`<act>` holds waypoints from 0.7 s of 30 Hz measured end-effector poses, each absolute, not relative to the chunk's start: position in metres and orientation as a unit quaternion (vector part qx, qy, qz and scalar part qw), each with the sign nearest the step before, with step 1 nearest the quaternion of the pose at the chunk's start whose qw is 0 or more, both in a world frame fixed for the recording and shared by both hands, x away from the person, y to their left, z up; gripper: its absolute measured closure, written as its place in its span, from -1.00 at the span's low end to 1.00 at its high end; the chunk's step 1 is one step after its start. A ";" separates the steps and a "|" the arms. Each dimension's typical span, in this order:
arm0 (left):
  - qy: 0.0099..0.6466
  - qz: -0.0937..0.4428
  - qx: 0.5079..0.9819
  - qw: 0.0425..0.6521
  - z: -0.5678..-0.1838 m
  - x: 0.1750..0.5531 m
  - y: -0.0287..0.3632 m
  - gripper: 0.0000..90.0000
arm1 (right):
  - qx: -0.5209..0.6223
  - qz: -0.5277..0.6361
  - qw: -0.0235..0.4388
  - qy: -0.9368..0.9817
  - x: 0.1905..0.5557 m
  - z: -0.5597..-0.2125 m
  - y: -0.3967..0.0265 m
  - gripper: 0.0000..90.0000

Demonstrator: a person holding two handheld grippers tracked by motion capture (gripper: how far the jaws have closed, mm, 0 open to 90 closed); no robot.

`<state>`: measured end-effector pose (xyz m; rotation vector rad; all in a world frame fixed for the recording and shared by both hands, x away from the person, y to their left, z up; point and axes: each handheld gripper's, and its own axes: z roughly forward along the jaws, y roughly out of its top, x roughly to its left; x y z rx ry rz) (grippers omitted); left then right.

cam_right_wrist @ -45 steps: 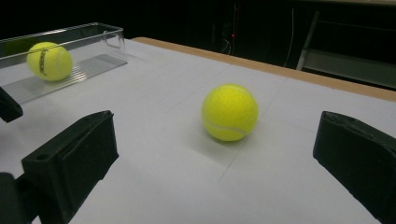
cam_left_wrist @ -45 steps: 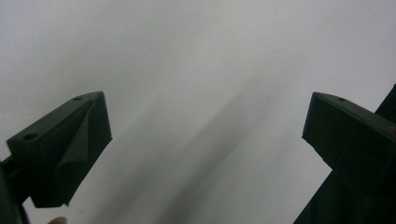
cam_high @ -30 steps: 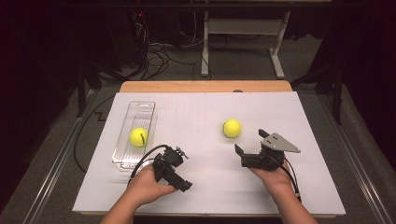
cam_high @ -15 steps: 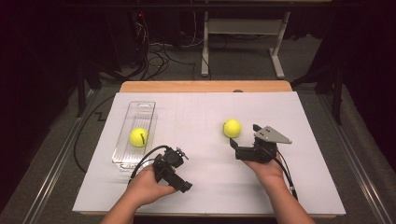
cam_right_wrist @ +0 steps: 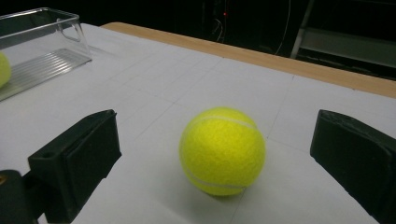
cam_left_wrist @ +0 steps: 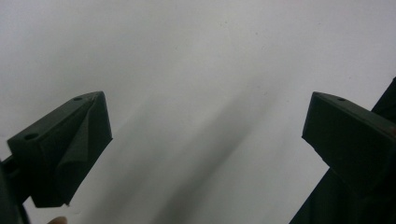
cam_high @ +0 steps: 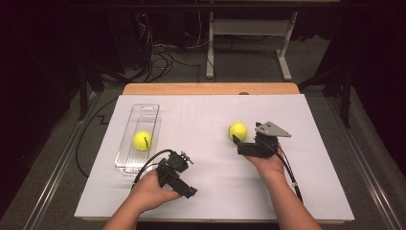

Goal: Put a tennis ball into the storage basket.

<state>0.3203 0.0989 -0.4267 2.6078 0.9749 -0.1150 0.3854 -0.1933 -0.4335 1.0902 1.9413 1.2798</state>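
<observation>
- White paper covers the surface (cam_high: 210, 191), with dark floor and cables beyond.
- Since a second ago the right claw (cam_high: 238, 143) has slid toward the loose tennis ball (cam_high: 238, 131); its jaws, just closing a little, are still spread, the ball ahead between them and untouched.
- A second ball (cam_high: 142, 141) lies in the clear tray (cam_high: 143, 112) at left.
- Left claw (cam_high: 184, 184) has kept still, jaws spread over bare paper.
- Judgement: a grasp is imminent, then likely transfer to the tray.
</observation>
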 end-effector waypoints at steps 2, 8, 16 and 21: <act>0.344 -0.041 0.921 0.177 -0.427 0.320 0.099 -0.95 | 0.409 0.475 0.281 0.726 0.388 -0.433 -0.192 -0.96; 0.342 -0.040 0.922 0.178 -0.426 0.320 0.099 -0.95 | 0.416 0.472 0.282 0.724 0.399 -0.432 -0.187 -0.96; 0.339 -0.043 0.922 0.183 -0.426 0.320 0.099 -0.95 | 0.429 0.466 0.274 0.724 0.411 -0.438 -0.183 -0.96; 0.339 -0.042 0.922 0.184 -0.426 0.320 0.098 -0.95 | 0.432 0.464 0.271 0.724 0.415 -0.444 -0.180 -0.94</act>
